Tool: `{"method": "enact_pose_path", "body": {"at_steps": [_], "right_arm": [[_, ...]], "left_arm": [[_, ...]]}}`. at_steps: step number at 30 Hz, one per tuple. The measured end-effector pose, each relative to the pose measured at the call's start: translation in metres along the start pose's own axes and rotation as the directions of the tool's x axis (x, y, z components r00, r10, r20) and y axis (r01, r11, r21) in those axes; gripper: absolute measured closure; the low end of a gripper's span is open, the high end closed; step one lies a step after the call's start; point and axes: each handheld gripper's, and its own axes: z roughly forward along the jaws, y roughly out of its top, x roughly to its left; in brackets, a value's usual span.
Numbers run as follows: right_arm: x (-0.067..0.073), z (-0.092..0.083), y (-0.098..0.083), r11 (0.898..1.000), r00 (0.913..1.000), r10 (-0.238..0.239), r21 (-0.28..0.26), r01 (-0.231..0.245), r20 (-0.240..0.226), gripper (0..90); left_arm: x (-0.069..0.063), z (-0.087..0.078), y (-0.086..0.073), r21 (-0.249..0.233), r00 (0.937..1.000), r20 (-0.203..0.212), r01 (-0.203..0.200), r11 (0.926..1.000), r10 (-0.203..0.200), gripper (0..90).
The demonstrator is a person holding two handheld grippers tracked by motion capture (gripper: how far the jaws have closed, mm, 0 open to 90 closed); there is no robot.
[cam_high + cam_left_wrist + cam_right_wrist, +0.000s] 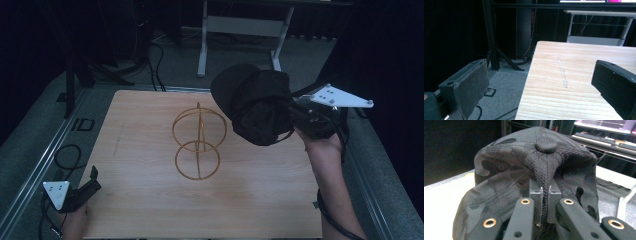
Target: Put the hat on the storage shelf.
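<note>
High view: right tool [295, 117] at 2 o'clock pinches black cap [252, 102], likely heading for wire stand [198, 141].
Left tool [87, 186]: parked at counter's [150, 210] 8 o'clock, jaws apart, empty.

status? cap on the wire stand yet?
Done: right gripper is shut on the black cap, pinching a fold of its crown, and holds it off the table. In hand: cap beside the wire stand, right of it. Left: setting it on, probably. Left gripper open, idle.

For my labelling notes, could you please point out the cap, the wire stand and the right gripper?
cap [250, 102], high view, on its crown.
wire stand [198, 159], high view, on its lower ring.
right gripper [545, 195], right gripper view, between its fingertips.
</note>
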Motion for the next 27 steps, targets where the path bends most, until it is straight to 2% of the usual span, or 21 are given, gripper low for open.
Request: {"method": "enact_pose_path", "body": {"at_steps": [14,27], "right_arm": [[0.036,0.032,0.016,0.999,0.9951,-0.033,-0.01,0.032,-0.093,86.7],[0.071,0.061,0.025,0.999,0.9818,-0.049,-0.012,0.047,-0.184,86.7]], "left_arm": [[0.0,0.0,0.0,-0.001,1.0,0.003,0.003,1.0,-0.003,1.8],[0.001,0.0,0.0,0.0,1.0,0.004,0.007,1.0,-0.007,1.8]]}}
